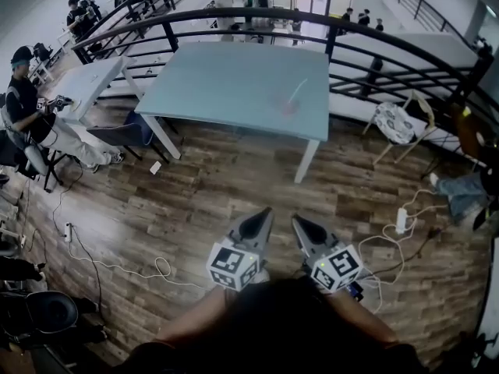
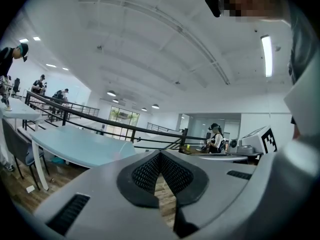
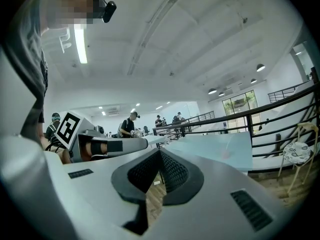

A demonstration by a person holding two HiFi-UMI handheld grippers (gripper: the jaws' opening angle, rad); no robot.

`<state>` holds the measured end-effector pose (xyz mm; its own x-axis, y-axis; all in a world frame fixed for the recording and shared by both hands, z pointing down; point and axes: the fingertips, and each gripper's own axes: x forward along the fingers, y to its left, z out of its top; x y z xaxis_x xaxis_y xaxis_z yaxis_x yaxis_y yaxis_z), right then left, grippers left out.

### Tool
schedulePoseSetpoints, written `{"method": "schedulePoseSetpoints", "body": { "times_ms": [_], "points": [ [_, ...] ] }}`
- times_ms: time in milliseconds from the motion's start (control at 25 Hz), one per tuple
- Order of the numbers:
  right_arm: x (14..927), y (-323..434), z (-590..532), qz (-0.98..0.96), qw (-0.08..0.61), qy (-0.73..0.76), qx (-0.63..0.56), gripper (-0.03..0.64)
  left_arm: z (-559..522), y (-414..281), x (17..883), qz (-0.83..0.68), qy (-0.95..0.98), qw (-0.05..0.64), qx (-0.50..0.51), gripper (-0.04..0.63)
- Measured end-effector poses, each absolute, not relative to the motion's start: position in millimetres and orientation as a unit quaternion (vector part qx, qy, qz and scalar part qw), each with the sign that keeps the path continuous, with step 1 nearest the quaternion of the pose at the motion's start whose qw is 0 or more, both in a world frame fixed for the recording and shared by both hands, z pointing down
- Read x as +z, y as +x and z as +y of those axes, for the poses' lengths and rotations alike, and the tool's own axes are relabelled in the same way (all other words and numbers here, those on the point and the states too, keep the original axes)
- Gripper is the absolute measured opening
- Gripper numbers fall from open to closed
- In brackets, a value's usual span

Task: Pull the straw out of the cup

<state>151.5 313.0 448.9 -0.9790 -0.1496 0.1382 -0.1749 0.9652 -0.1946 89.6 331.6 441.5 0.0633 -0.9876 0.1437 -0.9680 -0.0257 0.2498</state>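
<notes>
A clear cup [image 1: 288, 107] with a pale straw [image 1: 299, 92] leaning out of it stands on the pale blue table [image 1: 226, 84], towards its right side. In the right gripper view the cup [image 3: 225, 154] shows small and blurred on the table's top. Both grippers are low in the head view, over the wooden floor and well short of the table. My left gripper [image 1: 263, 213] [image 2: 160, 154] is shut with nothing in it. My right gripper [image 1: 300, 221] [image 3: 160, 153] is shut and empty too. They sit side by side, pointing towards the table.
A black railing [image 1: 257, 15] curves behind the table. A chair with a patterned cushion [image 1: 396, 123] stands to the right. At the left a person [image 1: 27, 115] sits by a white table [image 1: 93, 80]. Cables and a power strip [image 1: 401, 220] lie on the floor at the right.
</notes>
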Motion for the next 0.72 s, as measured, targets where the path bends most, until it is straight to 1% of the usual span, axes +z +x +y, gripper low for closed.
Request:
{"method": "schedulePoseSetpoints", "body": {
  "times_ms": [440,720],
  "points": [
    [459.7,130.1,289.1,-0.988,0.068,0.085,0.113,0.009,309.8,69.5,458.9,-0.681,0.713,0.162,-0.036,0.014],
    [459.9,126.1,243.5,-0.989,0.065,0.073,0.114,0.009,268.5,64.7,457.8,-0.694,0.703,0.153,-0.029,0.014]
  ]
}}
